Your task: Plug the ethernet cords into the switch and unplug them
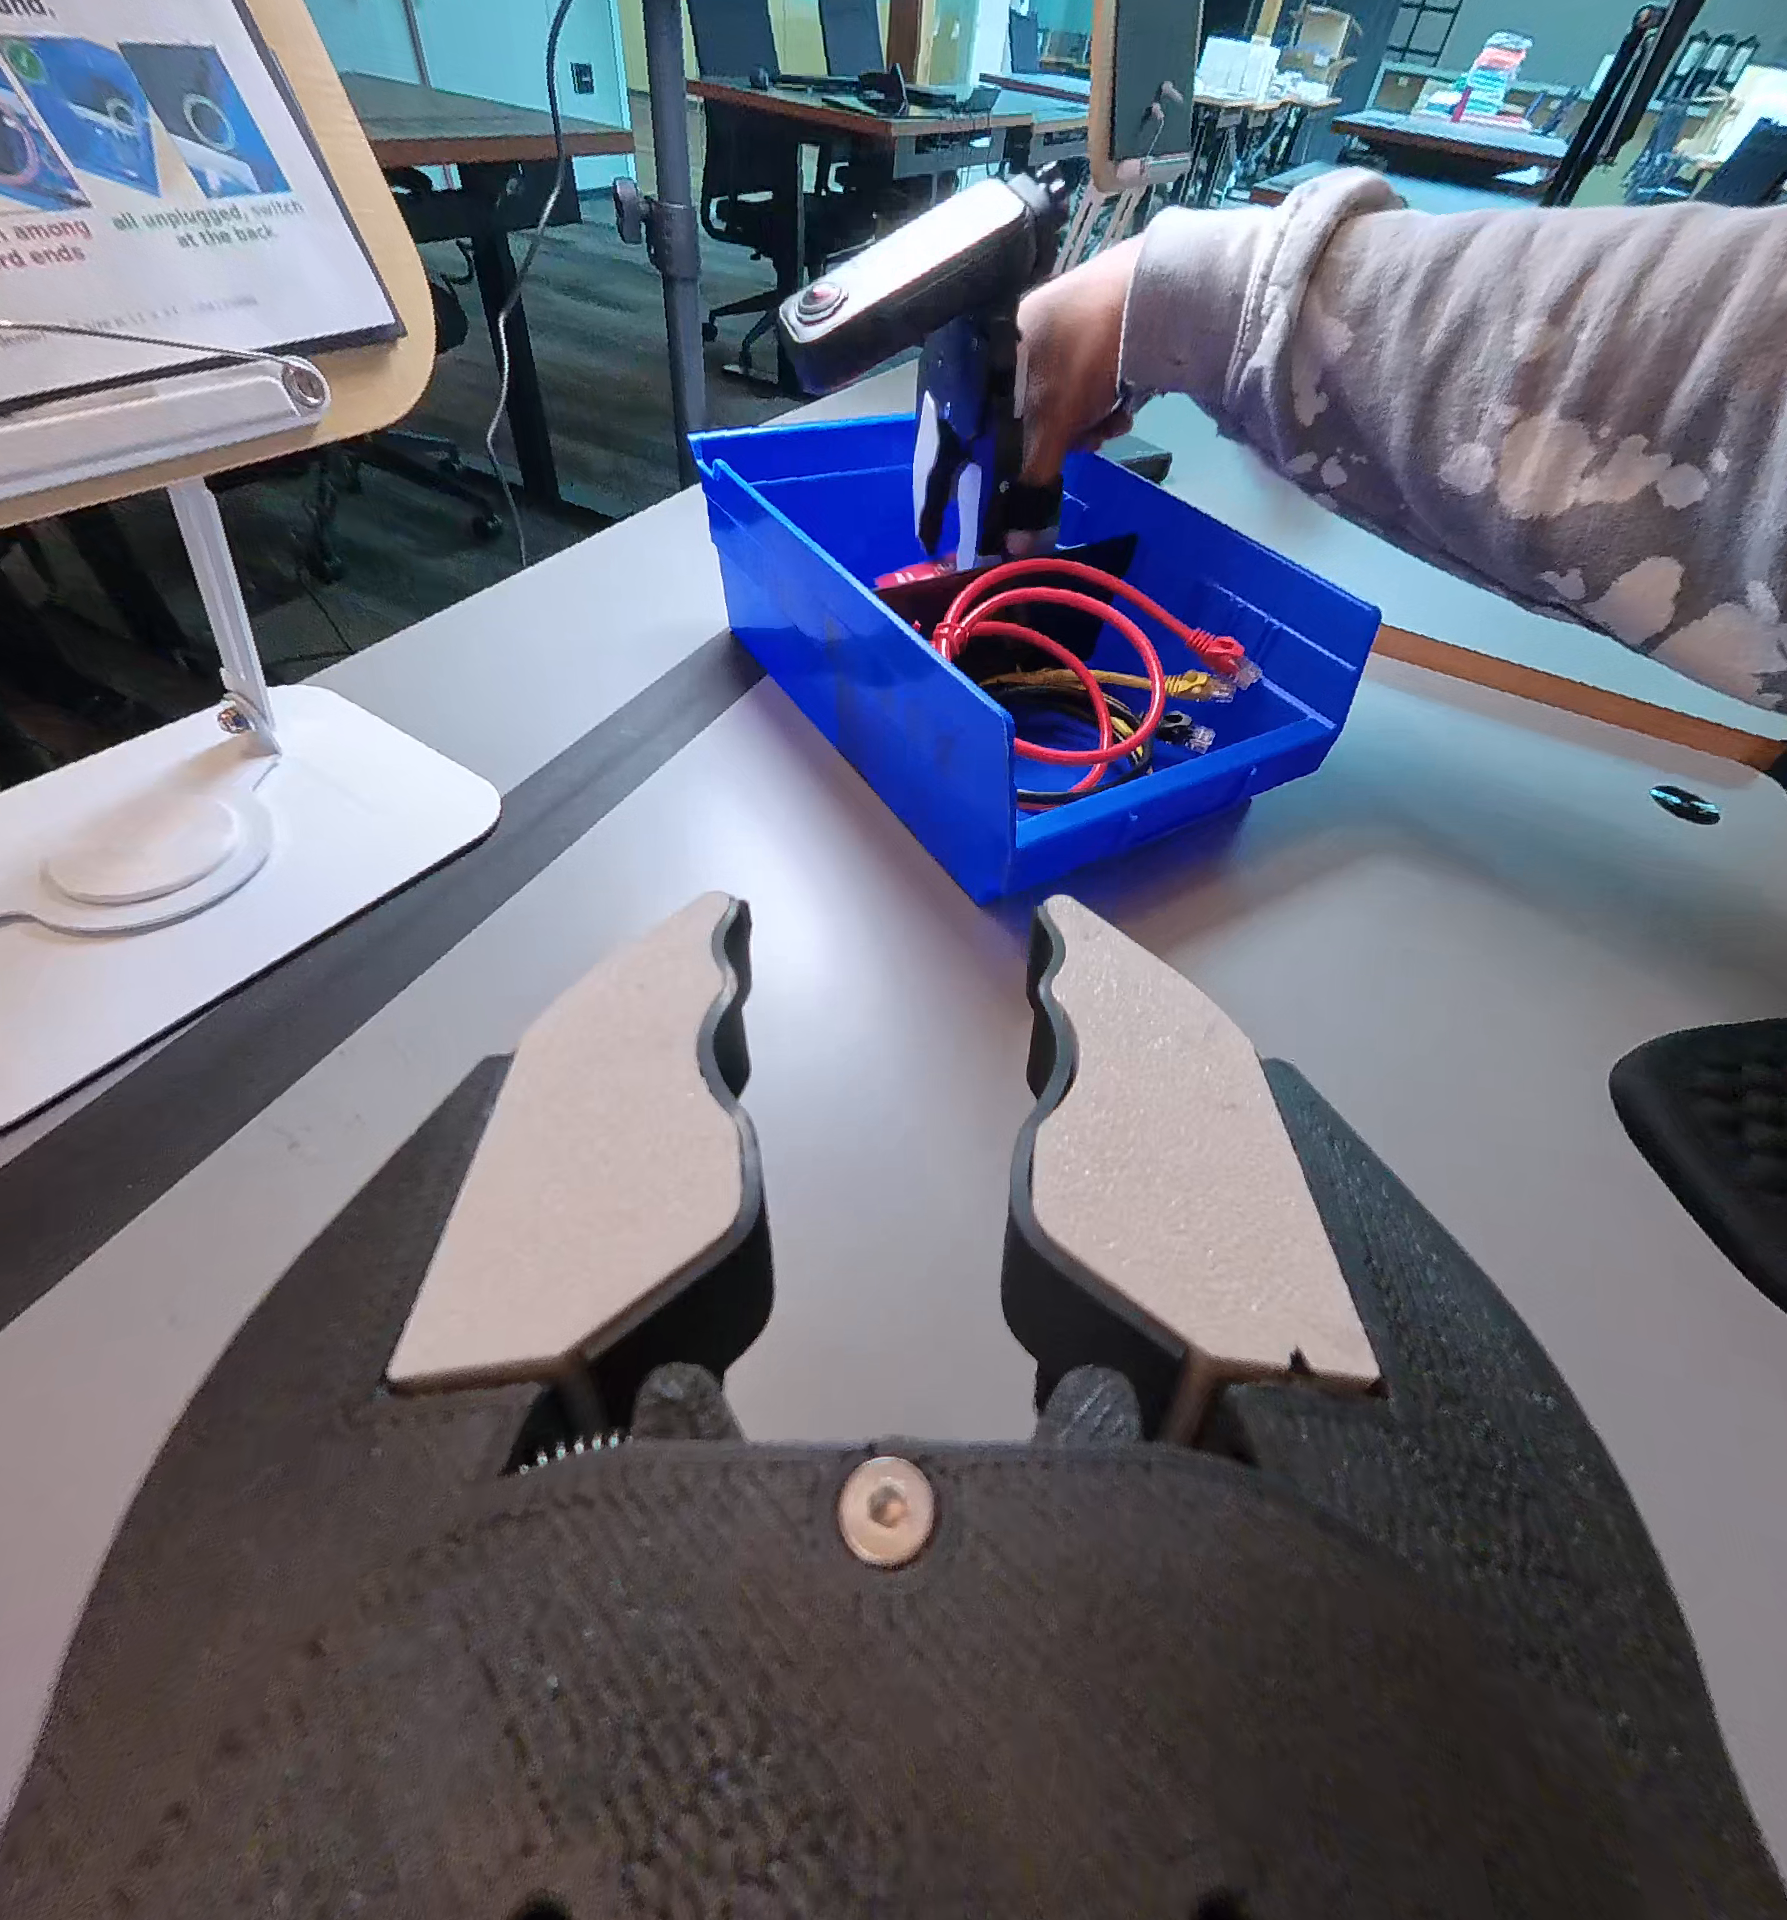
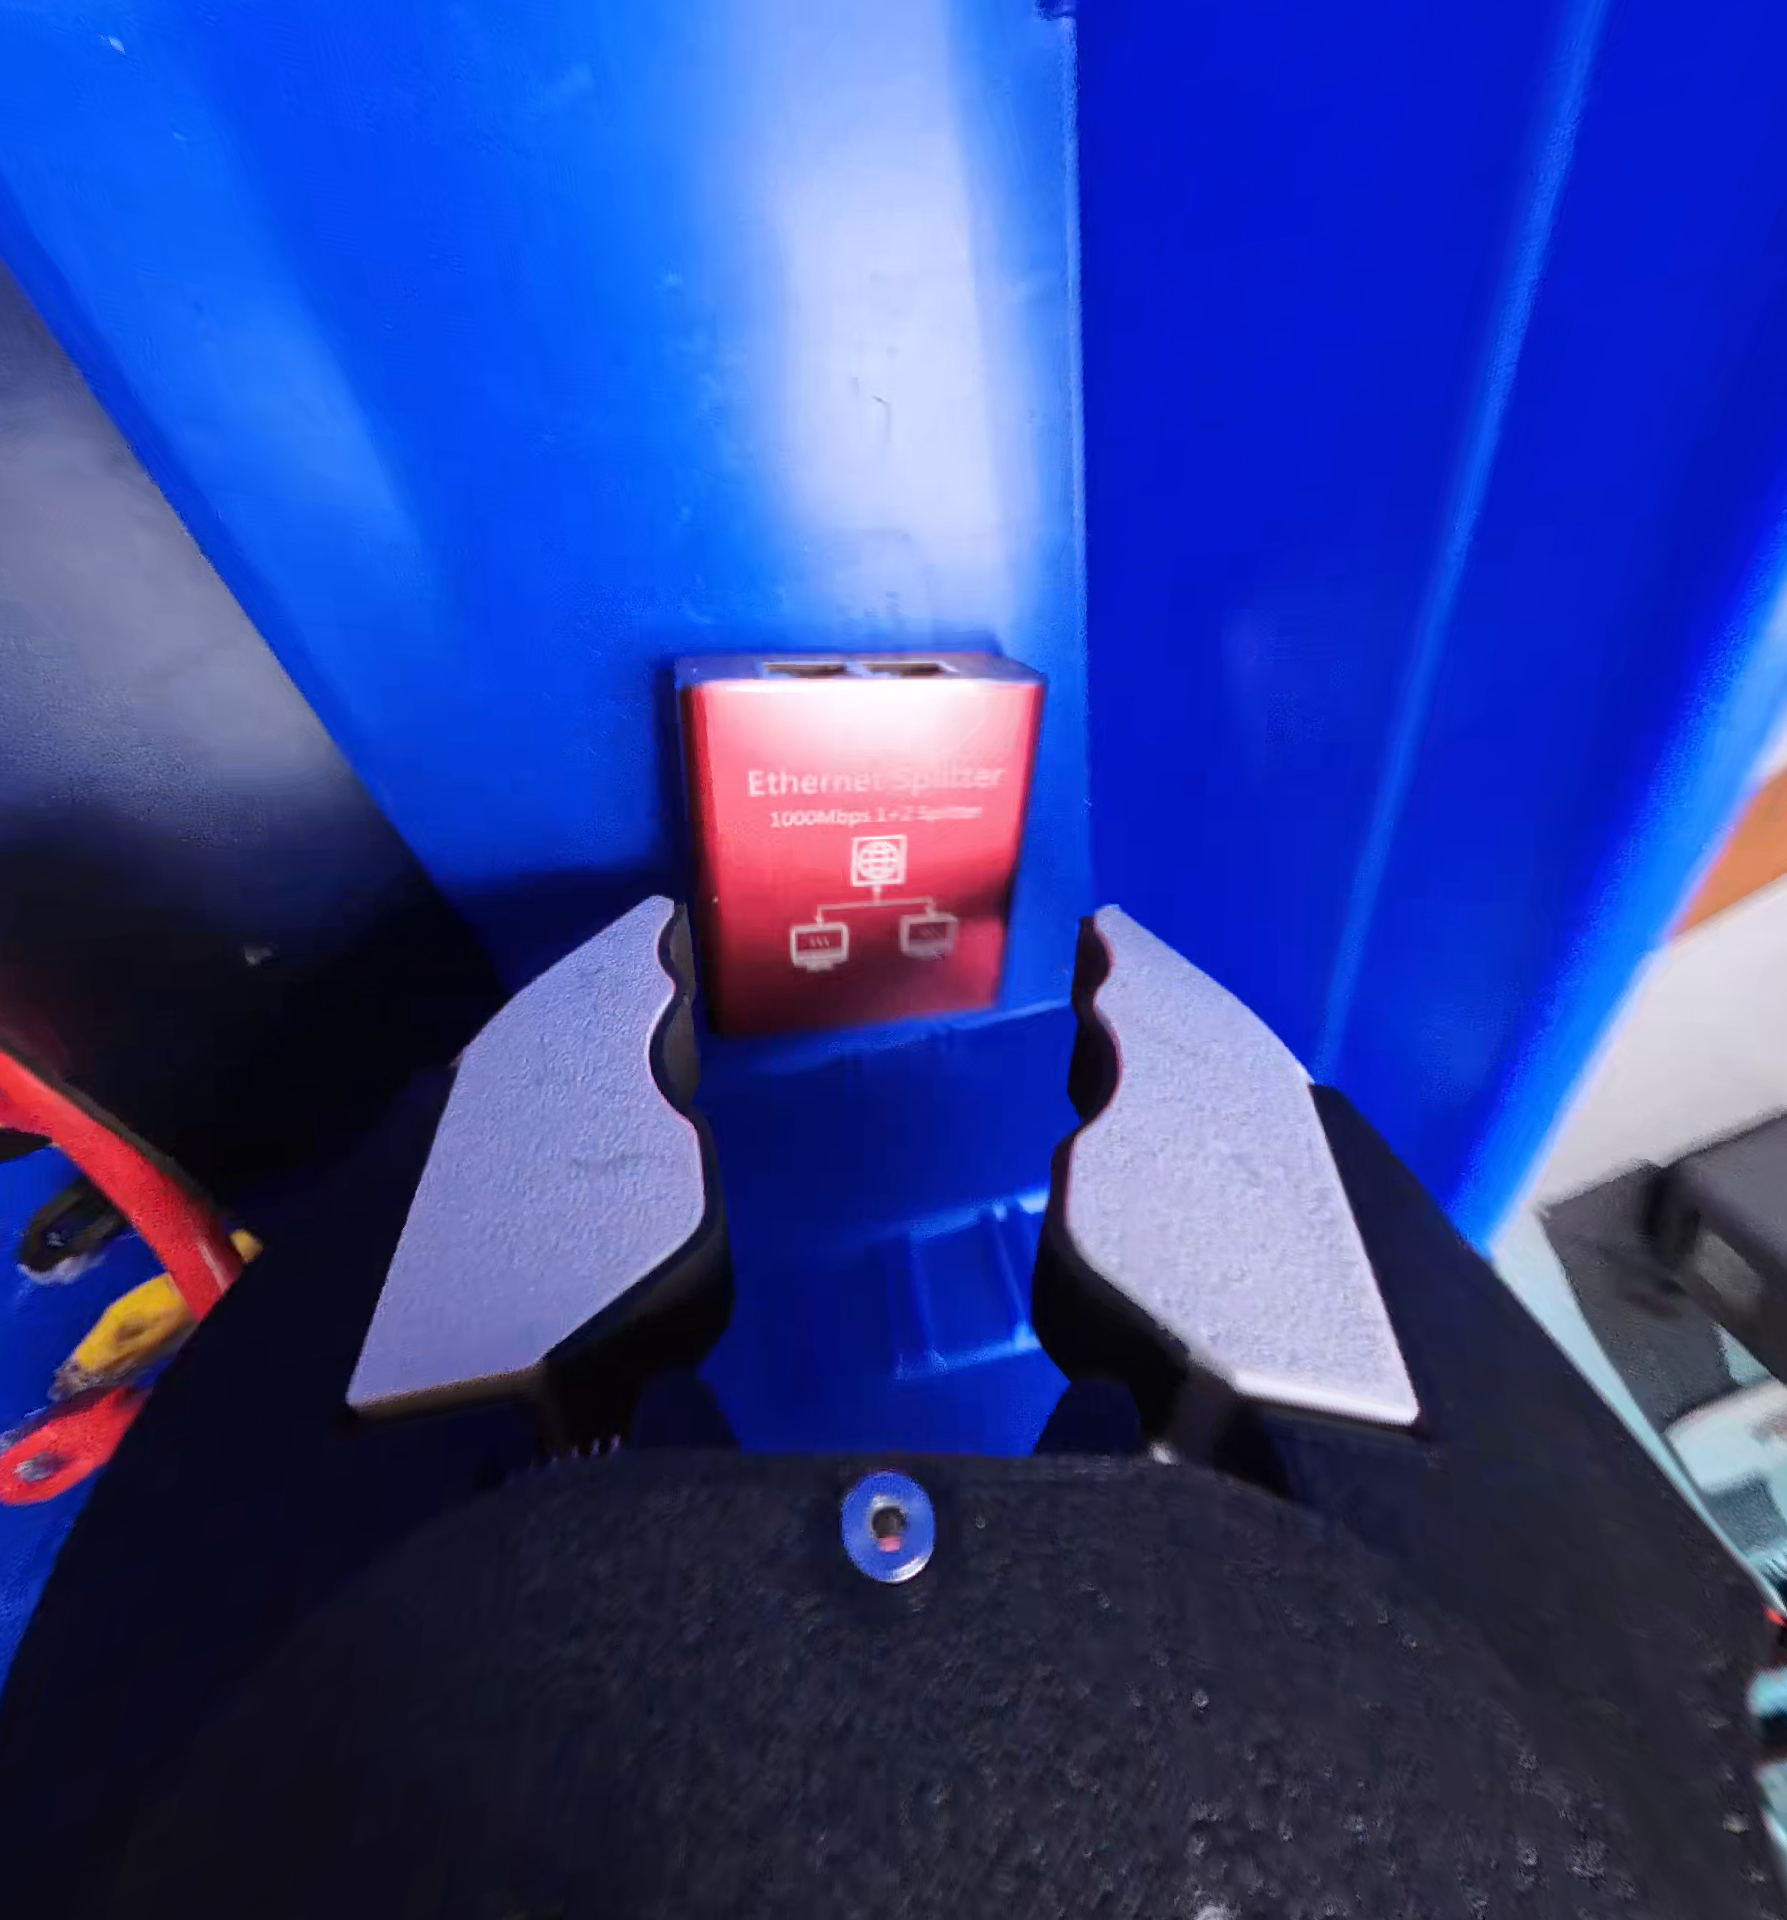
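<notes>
A small red switch box (image 2: 853,847) lies on the floor of a blue bin (image 2: 515,416), against its wall, two ports facing away. My right gripper (image 2: 881,935) is open, its fingertips just short of the box's near corners, not touching it. In the left wrist view the same bin (image 1: 868,665) stands on the grey table, and the right gripper (image 1: 962,520) reaches down into its far end. Coiled red (image 1: 1065,665), yellow (image 1: 1107,681) and black cords lie in the bin's near half, behind a black divider (image 1: 1024,603). My left gripper (image 1: 887,935) is open and empty above the table, short of the bin.
A white stand (image 1: 193,810) holding an instruction sheet (image 1: 120,197) is on the table at the left. A black mesh chair part (image 1: 1751,1164) is at the right edge. A person's sleeved arm (image 1: 1491,416) crosses above the table's right side. Desks and chairs fill the room behind.
</notes>
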The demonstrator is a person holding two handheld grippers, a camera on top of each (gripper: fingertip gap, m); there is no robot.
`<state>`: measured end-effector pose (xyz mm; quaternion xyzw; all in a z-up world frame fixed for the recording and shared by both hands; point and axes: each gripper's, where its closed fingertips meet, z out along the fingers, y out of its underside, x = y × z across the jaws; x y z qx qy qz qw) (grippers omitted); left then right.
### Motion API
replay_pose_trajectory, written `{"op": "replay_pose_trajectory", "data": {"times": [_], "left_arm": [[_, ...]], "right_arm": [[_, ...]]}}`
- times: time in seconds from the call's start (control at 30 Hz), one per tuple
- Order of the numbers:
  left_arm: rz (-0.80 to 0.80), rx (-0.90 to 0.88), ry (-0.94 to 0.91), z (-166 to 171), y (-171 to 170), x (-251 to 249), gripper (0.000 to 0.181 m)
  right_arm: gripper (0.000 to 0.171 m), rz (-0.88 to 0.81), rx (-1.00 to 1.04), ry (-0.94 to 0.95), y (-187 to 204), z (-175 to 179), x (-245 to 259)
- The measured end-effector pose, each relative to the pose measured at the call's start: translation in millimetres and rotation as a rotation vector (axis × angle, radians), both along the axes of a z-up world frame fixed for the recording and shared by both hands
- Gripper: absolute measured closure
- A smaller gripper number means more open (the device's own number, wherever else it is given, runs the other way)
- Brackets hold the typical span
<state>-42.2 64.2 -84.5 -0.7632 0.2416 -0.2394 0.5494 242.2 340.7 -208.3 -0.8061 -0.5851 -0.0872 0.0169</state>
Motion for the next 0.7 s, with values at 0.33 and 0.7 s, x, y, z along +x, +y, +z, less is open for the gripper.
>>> {"op": "replay_pose_trajectory", "data": {"times": [0.33, 0.7], "left_arm": [[0.014, 0.038, -0.005, 22.7, -9.0, -4.6, 0.13], [0.211, 0.101, 0.107, 56.4, -69.0, -89.1, 0.132]], "right_arm": [[0.106, 0.023, 0.471, 0.708, -57.5, 147.3, -87.4], [0.112, -0.025, 0.588, 0.953, -222.7, 103.0, -81.6]]}}
